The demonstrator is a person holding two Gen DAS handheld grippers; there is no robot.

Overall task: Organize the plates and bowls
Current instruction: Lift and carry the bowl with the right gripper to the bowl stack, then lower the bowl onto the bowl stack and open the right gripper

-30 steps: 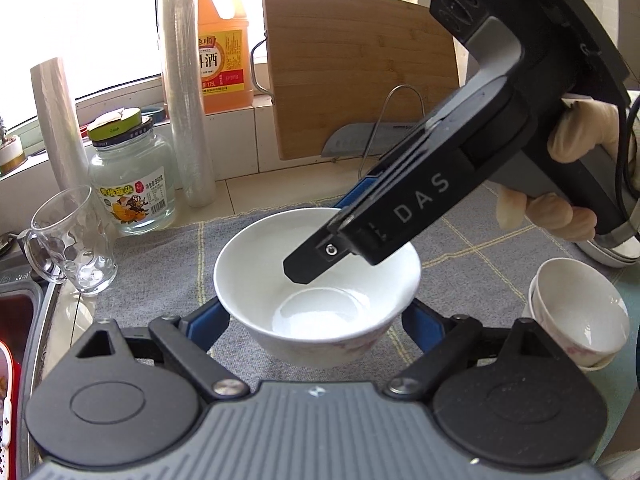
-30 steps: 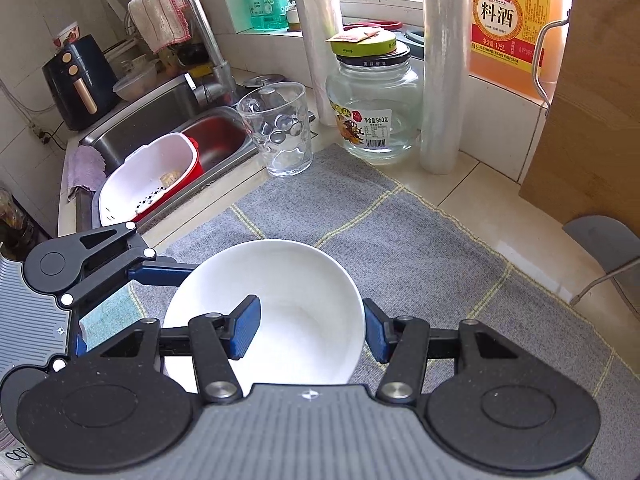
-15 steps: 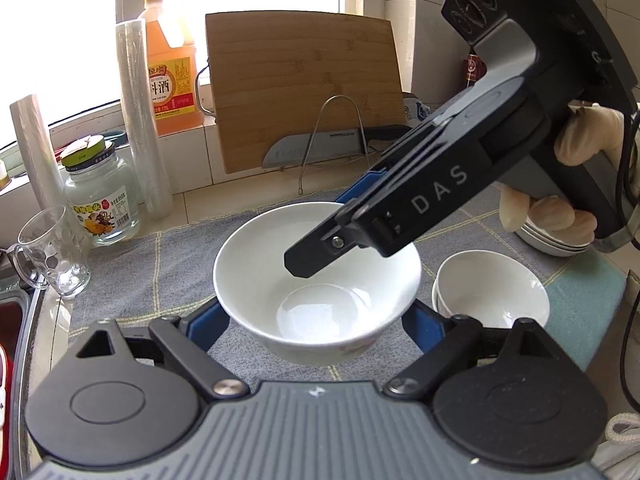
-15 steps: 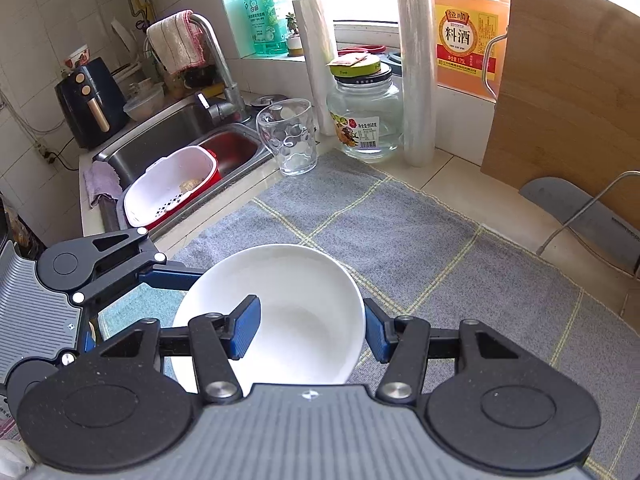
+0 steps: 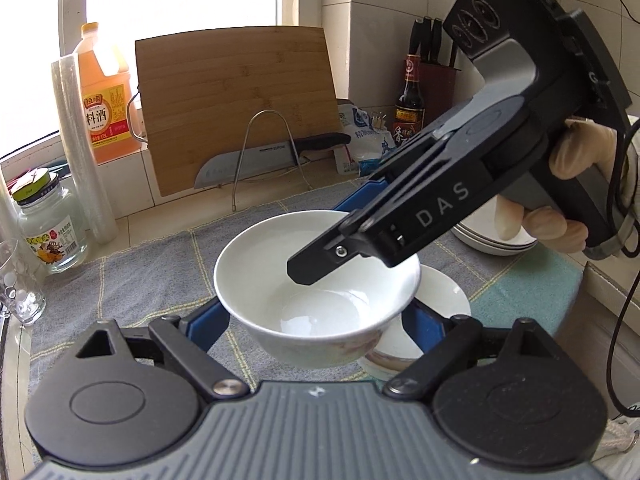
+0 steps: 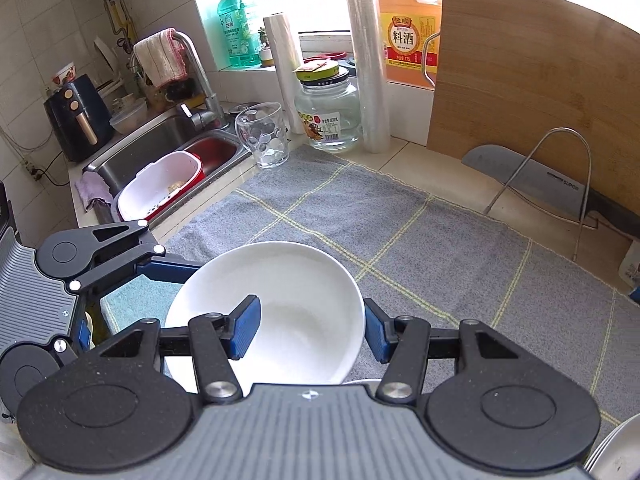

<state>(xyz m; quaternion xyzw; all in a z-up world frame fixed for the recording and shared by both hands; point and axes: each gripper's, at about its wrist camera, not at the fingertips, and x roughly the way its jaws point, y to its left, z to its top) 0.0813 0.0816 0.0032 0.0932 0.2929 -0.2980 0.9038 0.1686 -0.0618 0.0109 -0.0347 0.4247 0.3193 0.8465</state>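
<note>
Grey mat [image 6: 400,216]; bowl [image 5: 316,280] apparently clamped by both grippers.

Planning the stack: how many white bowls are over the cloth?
2. One bowl is held by the left gripper and right gripper above the cloth; a second bowl sits on the cloth beneath it, mostly covered; others may nest there.

Strong daylight is admitted through the window [image 5: 172,4], which is blown out to white. Straight lines are bowed by fisheye distortion at the edges; soft shadows are cast.
</note>
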